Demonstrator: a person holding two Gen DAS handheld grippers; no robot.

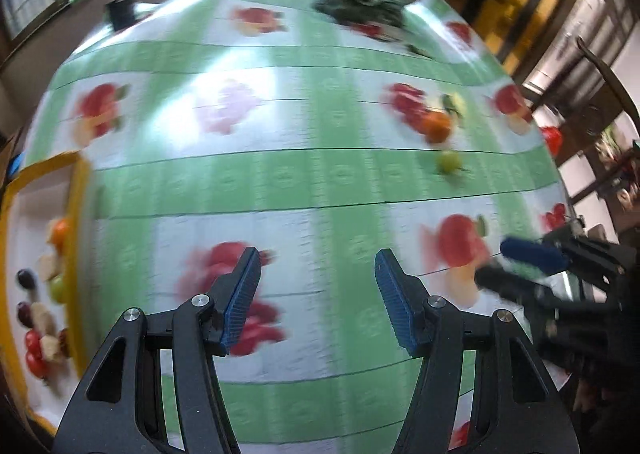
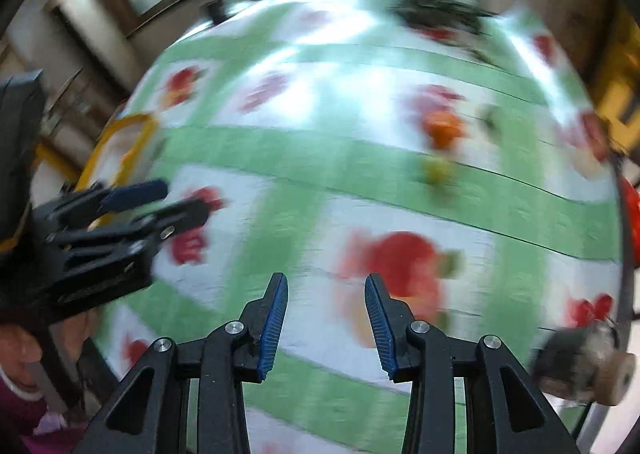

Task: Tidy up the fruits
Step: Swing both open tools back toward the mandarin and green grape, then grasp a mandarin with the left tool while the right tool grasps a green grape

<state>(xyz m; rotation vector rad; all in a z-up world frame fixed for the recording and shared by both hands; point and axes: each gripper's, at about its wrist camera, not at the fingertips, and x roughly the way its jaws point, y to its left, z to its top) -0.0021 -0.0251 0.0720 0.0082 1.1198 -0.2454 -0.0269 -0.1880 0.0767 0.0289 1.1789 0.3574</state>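
Observation:
An orange fruit (image 1: 437,127) and a small green fruit (image 1: 448,161) lie on the fruit-print tablecloth at the far right; both also show in the right wrist view, orange (image 2: 443,126) and green (image 2: 436,169). A yellow-rimmed tray (image 1: 78,189) at the left holds several fruits, among them an orange, a green one, dark grapes and red ones. My left gripper (image 1: 318,260) is open and empty above the cloth. My right gripper (image 2: 326,286) is open and empty; it also shows in the left wrist view (image 1: 516,262). The frames are motion-blurred.
A dark green leafy bunch (image 1: 360,1) lies at the far edge of the table. A black cup (image 1: 120,11) stands at the far left. A red object (image 1: 552,137) sits off the right edge. A spool-like item (image 2: 592,366) is at the near right.

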